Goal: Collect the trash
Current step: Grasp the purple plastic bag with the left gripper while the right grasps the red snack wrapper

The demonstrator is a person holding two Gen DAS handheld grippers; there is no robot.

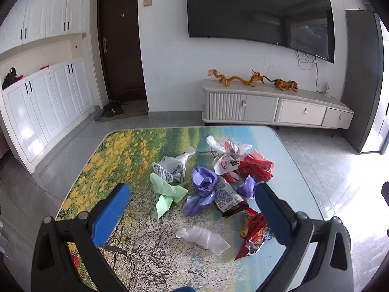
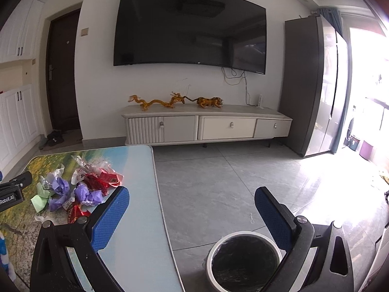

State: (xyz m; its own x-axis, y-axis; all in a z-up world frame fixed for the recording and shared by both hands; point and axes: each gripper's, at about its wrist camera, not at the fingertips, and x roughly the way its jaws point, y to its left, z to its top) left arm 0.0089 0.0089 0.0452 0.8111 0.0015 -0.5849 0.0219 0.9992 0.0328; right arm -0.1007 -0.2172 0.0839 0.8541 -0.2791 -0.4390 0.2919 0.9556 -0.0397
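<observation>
A heap of trash lies on the picture-printed table [image 1: 102,170]: a green paper [image 1: 167,194], purple crumpled paper [image 1: 203,182], a printed white wrapper [image 1: 171,168], red snack wrappers [image 1: 255,168], a dark packet [image 1: 228,200], a white plastic piece [image 1: 206,238] and a red foil bag [image 1: 252,236]. My left gripper [image 1: 192,192] hangs open above the near part of the heap, holding nothing. My right gripper [image 2: 192,194] is open and empty over the table's right edge [image 2: 160,206], above a white bin with a black liner [image 2: 243,260] on the floor. The same heap [image 2: 80,189] shows in the right wrist view.
A white TV cabinet [image 2: 206,126] with golden figurines [image 2: 155,102] stands by the far wall under a wall-mounted TV [image 2: 189,26]. White cupboards [image 1: 43,102] and a dark door [image 1: 121,43] are on the left. Grey tiled floor [image 2: 231,182] lies right of the table.
</observation>
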